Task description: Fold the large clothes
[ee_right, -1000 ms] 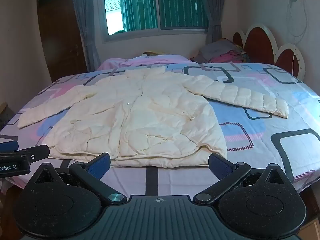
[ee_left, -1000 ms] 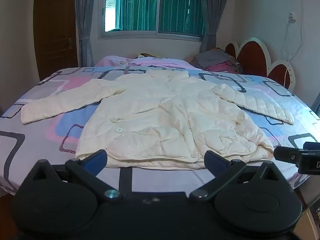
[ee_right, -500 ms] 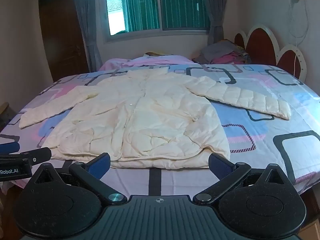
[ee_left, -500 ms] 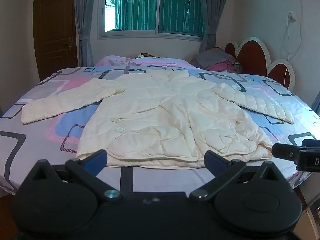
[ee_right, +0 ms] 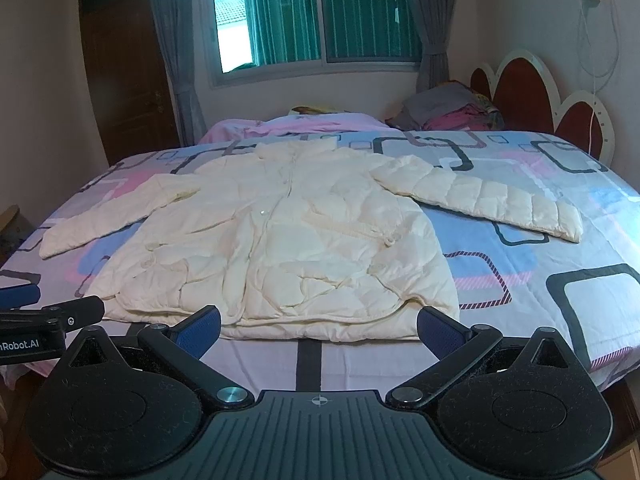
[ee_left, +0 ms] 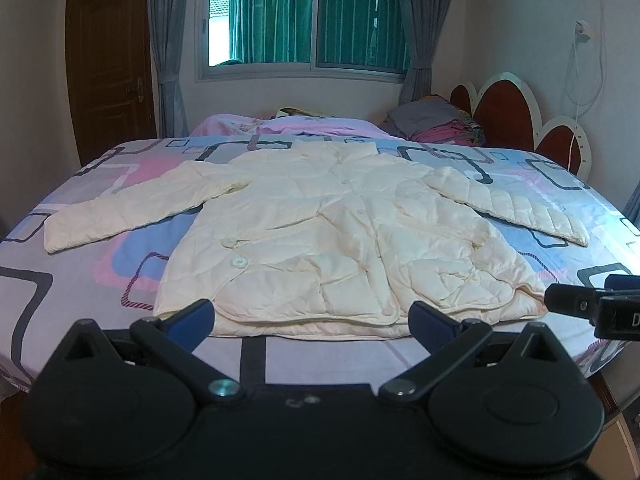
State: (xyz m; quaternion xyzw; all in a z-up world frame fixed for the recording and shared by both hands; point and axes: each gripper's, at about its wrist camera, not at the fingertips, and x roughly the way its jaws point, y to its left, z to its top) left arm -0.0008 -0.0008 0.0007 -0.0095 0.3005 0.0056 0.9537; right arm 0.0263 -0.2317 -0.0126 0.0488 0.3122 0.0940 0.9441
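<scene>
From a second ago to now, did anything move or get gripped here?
Only slight camera drift: in the left wrist view the right gripper has slid a little leftward and up. The left gripper is open and holds nothing, as before. The cream jacket lies spread flat on the bed, sleeves out, untouched.

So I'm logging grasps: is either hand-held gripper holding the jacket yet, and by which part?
Nothing is held. Both the left gripper and right gripper are open, short of the jacket.
</scene>
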